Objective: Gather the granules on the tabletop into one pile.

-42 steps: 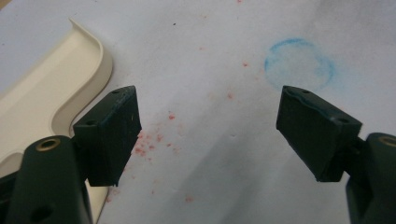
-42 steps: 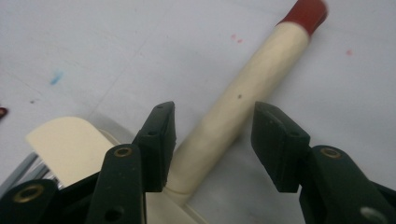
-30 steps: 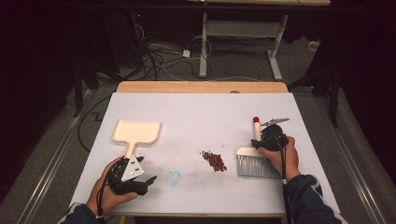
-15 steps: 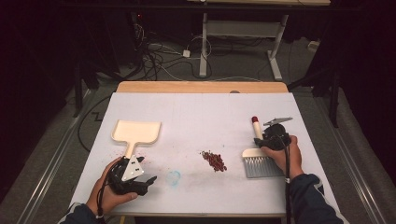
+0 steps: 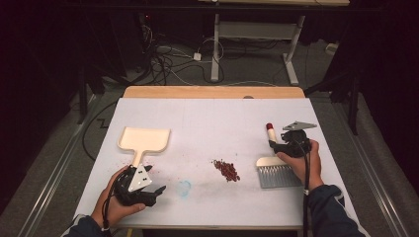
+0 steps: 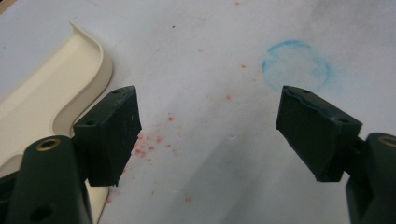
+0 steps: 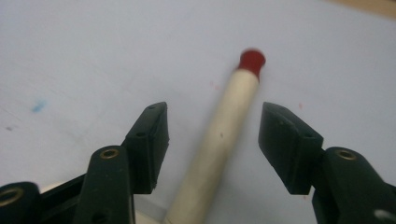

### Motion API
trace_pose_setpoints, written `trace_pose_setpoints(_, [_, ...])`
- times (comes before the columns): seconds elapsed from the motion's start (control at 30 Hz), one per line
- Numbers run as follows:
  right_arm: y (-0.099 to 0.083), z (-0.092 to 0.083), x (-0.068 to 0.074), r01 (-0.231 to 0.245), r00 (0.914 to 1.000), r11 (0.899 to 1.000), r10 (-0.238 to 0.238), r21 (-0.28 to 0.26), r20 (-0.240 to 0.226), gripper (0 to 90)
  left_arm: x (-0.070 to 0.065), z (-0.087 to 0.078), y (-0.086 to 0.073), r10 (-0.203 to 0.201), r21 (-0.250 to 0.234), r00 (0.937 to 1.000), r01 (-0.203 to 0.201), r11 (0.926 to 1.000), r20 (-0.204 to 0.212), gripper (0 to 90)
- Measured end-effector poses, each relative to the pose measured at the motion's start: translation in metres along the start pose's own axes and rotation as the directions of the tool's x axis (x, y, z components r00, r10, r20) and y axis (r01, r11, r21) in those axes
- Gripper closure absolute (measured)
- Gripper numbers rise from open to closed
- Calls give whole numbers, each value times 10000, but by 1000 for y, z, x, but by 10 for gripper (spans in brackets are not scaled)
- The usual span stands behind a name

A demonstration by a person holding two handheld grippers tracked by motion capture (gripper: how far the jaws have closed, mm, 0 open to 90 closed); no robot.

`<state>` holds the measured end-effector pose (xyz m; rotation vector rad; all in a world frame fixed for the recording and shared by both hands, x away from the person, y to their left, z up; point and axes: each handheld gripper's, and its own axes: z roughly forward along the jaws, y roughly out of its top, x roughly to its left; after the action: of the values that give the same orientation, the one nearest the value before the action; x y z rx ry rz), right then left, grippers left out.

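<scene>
Right now the right gripper (image 5: 277, 144) sits over the handle of a small brush (image 5: 274, 163) at the right side of the white table (image 5: 217, 118). Seen along its own jaws, the cream handle with its red tip (image 7: 252, 59) runs up between the two black pads, with a gap on each side, so the pads do not press on it. These jaws have just been opening, with the handle lying between them. From above, the brush lies flat, its grey bristles (image 5: 277, 176) pointing toward the person and its red tip away, and the person's right hand (image 5: 302, 163) rests beside the bristles.

Meanwhile the left gripper (image 5: 157, 191) rests low at the near left of the table, held in the left hand (image 5: 114, 202). Its jaws stand wide apart with nothing between them but bare table, speckled with small red marks. A cream dustpan (image 5: 143, 140) lies just beside it, its handle reaching toward the gripper; in the left gripper view the pan's curved edge (image 6: 88, 60) sits next to the left jaw. A faint blue ring (image 6: 296, 67) marks the table beyond the other jaw.

A small heap of dark red crumbs (image 5: 226, 169) lies between the dustpan and the brush, apart from both.
</scene>
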<state>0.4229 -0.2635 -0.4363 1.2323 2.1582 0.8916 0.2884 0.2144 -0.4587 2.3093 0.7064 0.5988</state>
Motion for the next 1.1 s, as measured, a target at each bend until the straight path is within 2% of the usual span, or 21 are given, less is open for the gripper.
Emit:
trace_pose_setpoints(0.1, [5,-12,2,268,9994,9967,-282,-764,-180,400,0,0,0,-11,-22,10000,11,10000,-8,210])
trace_pose_setpoints(0.17, [8,-21,4,438,9984,9905,-482,-1305,-311,393,0,0,0,-3,-24,10000,3,10000,-20,209])
trace_pose_setpoints(0.27, [10,-32,6,683,9971,9784,-733,-1951,-189,379,0,0,0,1,-11,10000,-1,10000,-15,210])
trace_pose_setpoints(0.4, [10,-45,8,824,9959,9655,-891,-2470,-161,355,0,-1,0,-33,-60,10000,33,10000,-35,209])
trace_pose_setpoints(0.63, [11,-65,13,1196,9924,9484,-1229,-2936,74,326,0,-1,0,-34,-66,10000,34,10000,-38,209])
trace_pose_setpoints(0.8, [9,-76,17,1357,9892,9344,-1462,-3294,-72,309,0,-1,0,-41,-66,10000,41,10000,-54,210])
trace_pose_setpoints(1.03, [4,-86,24,1510,9853,9217,-1693,-3572,-204,286,0,-2,0,-29,-77,10000,28,10000,-76,209])
trace_pose_setpoints(1.1, [2,-88,27,1484,9853,9212,-1687,-3596,-257,273,0,-2,0,-40,-96,10000,40,9999,-84,209])
